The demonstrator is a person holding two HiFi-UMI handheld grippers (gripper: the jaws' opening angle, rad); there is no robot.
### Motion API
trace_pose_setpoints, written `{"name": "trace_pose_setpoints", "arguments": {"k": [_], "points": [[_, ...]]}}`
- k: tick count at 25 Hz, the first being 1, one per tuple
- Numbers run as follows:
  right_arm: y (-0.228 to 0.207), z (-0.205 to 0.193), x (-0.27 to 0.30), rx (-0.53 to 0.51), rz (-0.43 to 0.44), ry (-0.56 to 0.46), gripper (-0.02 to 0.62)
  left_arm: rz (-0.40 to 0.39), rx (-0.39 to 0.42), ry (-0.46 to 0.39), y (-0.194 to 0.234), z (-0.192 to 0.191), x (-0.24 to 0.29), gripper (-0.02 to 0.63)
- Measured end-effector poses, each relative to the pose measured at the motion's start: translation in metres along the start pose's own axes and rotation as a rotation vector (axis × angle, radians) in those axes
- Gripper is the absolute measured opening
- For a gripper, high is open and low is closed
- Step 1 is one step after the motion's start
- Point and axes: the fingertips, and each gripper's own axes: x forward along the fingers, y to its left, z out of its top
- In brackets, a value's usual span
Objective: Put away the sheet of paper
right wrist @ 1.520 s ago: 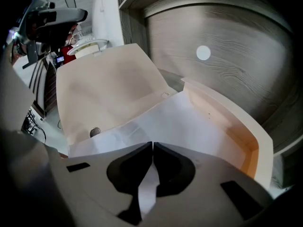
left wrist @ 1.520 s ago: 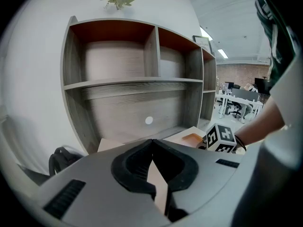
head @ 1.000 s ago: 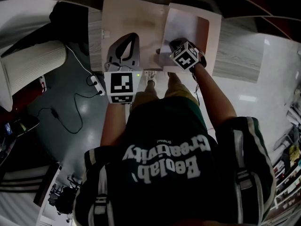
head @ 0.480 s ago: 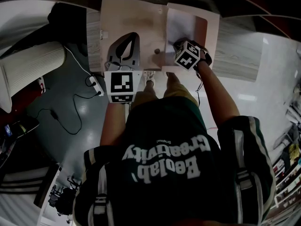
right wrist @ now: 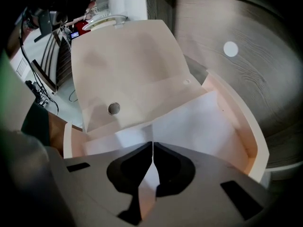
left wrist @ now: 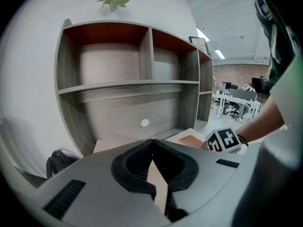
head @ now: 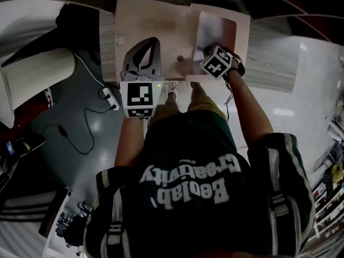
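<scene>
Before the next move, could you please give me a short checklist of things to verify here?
1. Grip on the sheet of paper: ok. The right gripper is shut on its near edge.
2. Lid out of the way: ok. It lies folded back, fully open.
3. Sheet inside the box: ok at the far and right walls. Cannot tell at the near left corner.
4. Box bottom under the sheet free of other things: cannot tell. The sheet covers it.
5. Left gripper clear of the sheet: ok. It is shut, empty and off to the side.
</scene>
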Motion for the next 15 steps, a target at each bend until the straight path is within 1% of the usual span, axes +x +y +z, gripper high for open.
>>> {"name": "trace_pose_setpoints", "arguments": {"k": [6,10,15], "points": [[-0.008,0.003,-0.026,0.036,-0.068,-0.102,0.038,-0.008,0.02,-0.019,-0.001,0.009,-0.011,0.018],[-0.011,0.006,-0.05,0.091,-0.124,-0.159,0.038,-0.035,0.04,-0.044,-0.007,0.019,-0.02,0.018],[-0.008,0.014,-0.087,0.148,-0.223,-0.24,0.038,-0.083,0.071,-0.091,-0.017,0.035,-0.029,0.018]]}}
